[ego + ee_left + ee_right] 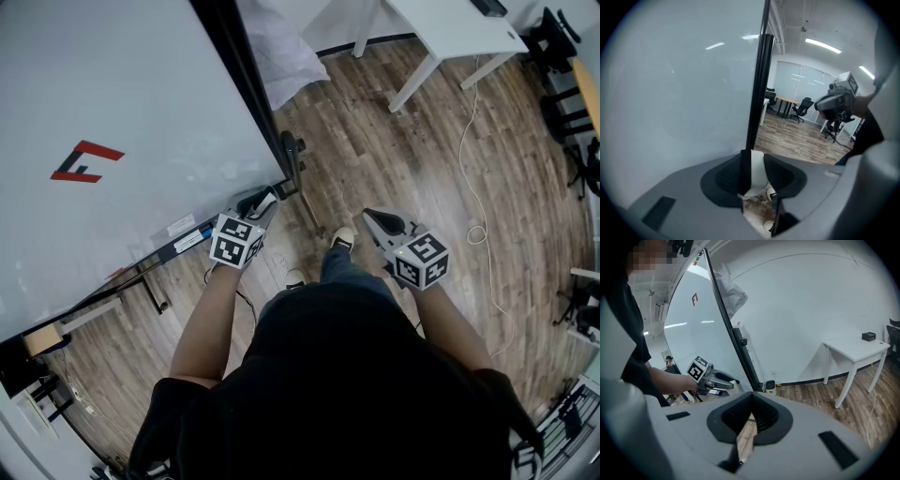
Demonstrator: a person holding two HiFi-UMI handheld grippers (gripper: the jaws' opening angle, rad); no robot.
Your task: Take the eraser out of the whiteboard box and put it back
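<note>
Left gripper (753, 158) clamps white, black-backed eraser (758, 177).

Whiteboard (122, 103) cut off top and left, eraser (758, 177) partly hidden within left hand-held gripper (753, 161)

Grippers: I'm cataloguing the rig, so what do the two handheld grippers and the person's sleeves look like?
The left gripper and right gripper match: grey bodies, black ribbed jaws tapering to a tip, and a white cube with black square markers at the hand end. The person wears a black short-sleeved top.
</note>
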